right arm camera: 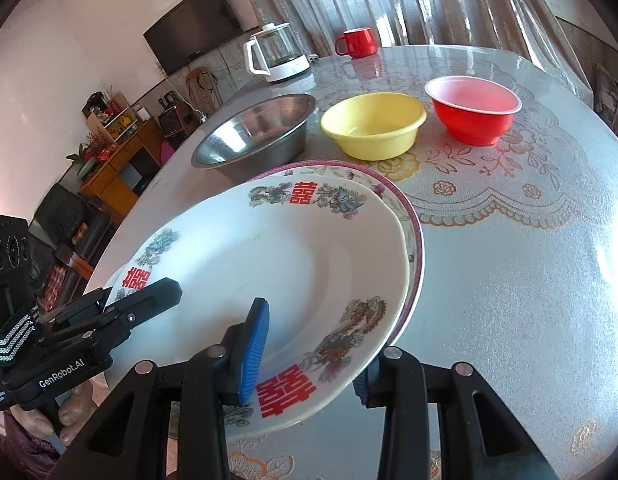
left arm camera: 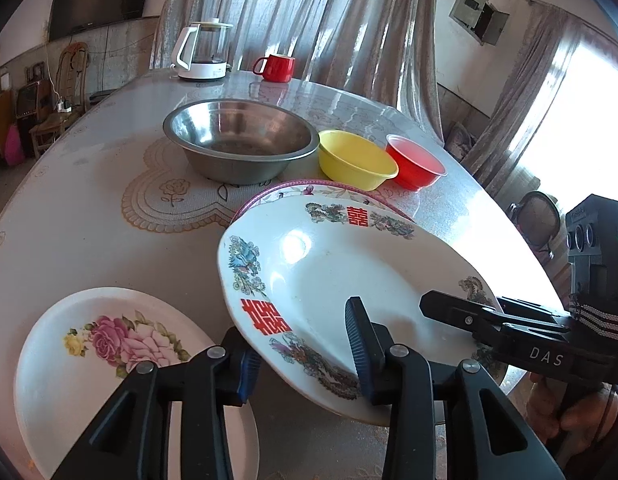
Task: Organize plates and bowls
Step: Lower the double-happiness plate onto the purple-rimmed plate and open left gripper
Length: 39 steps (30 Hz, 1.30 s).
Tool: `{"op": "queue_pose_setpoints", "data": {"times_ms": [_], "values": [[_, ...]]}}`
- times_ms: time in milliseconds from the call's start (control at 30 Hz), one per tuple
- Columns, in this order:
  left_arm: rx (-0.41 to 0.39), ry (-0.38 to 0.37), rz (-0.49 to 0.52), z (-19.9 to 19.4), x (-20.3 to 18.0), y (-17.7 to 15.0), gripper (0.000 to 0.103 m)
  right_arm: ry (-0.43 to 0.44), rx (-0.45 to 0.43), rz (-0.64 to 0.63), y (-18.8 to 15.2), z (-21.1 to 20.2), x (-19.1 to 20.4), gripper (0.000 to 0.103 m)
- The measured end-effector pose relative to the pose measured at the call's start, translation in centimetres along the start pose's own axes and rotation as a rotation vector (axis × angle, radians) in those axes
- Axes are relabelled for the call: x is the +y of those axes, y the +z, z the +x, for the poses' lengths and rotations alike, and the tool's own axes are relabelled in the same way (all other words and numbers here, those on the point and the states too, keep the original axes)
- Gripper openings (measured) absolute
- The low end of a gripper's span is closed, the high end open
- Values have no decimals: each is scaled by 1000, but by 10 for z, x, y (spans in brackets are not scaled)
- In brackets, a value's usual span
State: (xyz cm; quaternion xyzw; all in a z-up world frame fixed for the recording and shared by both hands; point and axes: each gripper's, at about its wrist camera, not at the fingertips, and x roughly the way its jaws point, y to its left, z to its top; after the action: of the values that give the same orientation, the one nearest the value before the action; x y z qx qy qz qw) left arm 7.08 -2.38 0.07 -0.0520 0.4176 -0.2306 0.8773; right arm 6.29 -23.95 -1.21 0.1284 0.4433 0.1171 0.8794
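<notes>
Between the fingers of both grippers sits the white plate (left arm camera: 329, 264), marked with red characters and dragons, tilted above the table (left arm camera: 89, 208). The right gripper (right arm camera: 309, 364) has a narrow gap and grips the near rim: its left pad lies on the plate's upper face and its right pad is tucked under the edge. The left gripper (left arm camera: 305, 360) takes the opposite rim, with its right finger on top of the plate and its left finger at the edge just below. Its gap is also narrow, but I cannot tell whether its pads press on the rim.

Just beyond the fingertips, the far edge of the white plate overlaps a pink-rimmed plate (right arm camera: 417, 232) lying flat on the table. It is unclear whether the two touch.

To the left of the left gripper's fingers, close by and partly under them, a rose plate (left arm camera: 69, 380) lies flat on the table.

Farther ahead of the fingers stand three bowls in a row: a steel bowl (left arm camera: 237, 136), a yellow bowl (left arm camera: 355, 156) and a red bowl (left arm camera: 415, 164). The yellow and red ones stand close together. Well beyond them, at the table's far edge, are a kettle (left arm camera: 205, 52) and a red mug (left arm camera: 277, 67).
</notes>
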Motion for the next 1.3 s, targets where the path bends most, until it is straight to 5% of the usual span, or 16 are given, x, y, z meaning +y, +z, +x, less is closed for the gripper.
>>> {"op": "queue_pose_setpoints", "data": {"times_ms": [1300], "values": [[-3, -30, -31, -16, 7, -18, 41, -61, -82, 18, -12, -41, -26, 36]]}}
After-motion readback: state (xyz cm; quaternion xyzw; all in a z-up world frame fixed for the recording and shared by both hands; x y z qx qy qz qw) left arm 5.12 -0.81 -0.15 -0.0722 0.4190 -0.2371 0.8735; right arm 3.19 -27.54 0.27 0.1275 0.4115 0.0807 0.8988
